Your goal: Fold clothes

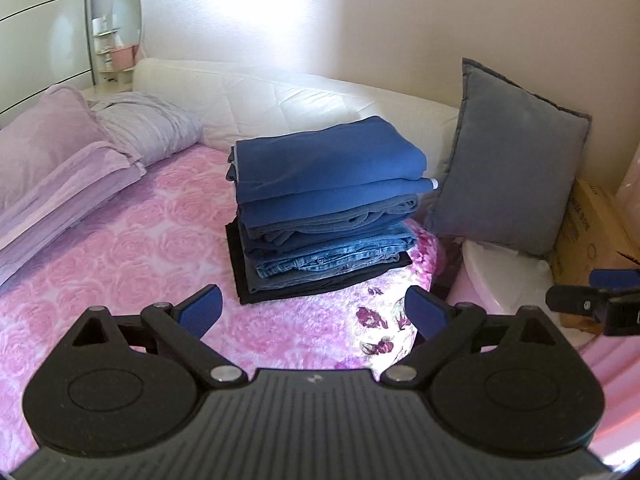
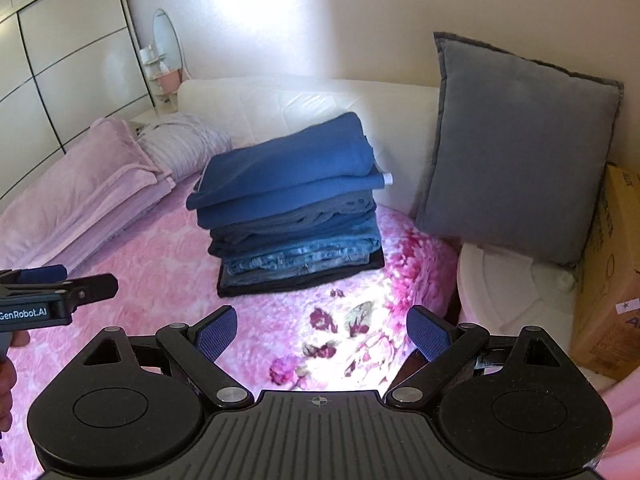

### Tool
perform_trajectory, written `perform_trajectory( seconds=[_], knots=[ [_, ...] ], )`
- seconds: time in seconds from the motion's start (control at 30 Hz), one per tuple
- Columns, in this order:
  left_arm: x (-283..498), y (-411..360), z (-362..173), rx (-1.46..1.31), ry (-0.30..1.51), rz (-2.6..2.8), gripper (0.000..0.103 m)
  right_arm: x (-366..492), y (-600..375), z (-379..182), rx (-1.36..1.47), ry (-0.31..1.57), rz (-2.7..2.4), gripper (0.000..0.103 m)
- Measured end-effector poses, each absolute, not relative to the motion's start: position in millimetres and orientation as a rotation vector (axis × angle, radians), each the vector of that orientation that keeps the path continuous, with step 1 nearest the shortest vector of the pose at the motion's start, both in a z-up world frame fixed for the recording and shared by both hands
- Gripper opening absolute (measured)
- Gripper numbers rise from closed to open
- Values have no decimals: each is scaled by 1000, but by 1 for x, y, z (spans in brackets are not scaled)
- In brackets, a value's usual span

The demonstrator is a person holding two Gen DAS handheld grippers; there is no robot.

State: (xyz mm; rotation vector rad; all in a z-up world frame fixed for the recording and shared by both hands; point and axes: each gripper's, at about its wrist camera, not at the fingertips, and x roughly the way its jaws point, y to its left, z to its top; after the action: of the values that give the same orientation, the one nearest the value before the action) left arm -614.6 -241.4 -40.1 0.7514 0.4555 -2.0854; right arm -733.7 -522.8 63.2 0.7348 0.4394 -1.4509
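Observation:
A stack of folded clothes (image 1: 326, 208) (image 2: 292, 216) sits on the pink rose-patterned bedspread (image 1: 132, 252) (image 2: 168, 264) near the bed's far right corner: blue garments on top, denim below, a black piece at the bottom. My left gripper (image 1: 314, 312) is open, hovering over the bedspread in front of the stack, holding nothing. My right gripper (image 2: 322, 334) is open too, also short of the stack and empty. Each gripper shows at the edge of the other's view: the right gripper's fingers (image 1: 592, 292) and the left gripper's fingers (image 2: 72, 284).
A grey cushion (image 1: 516, 164) (image 2: 516, 152) leans on the wall right of the stack. Lilac pillows and a folded lilac blanket (image 1: 68, 184) (image 2: 80, 200) lie at the left. A white padded headboard (image 1: 280, 96), a white round unit (image 2: 516, 292) and a cardboard box (image 2: 612, 276) stand around.

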Motion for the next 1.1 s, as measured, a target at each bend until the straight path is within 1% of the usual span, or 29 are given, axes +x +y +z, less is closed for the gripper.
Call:
perform_trajectory(
  seconds=[0.17,0.5,1.1],
  knots=[
    [-618,-228,-35,744,500,-2040,96,-738,-518,64,738,462,-1439,94],
    [-619,-207,-35,757,464,-2003,98,-729,-499,66,690,514,-1424,94],
    [-614,-198,-34,759,434,-1978,100,-715,-493,70,653,515,-1399,94]
  ],
)
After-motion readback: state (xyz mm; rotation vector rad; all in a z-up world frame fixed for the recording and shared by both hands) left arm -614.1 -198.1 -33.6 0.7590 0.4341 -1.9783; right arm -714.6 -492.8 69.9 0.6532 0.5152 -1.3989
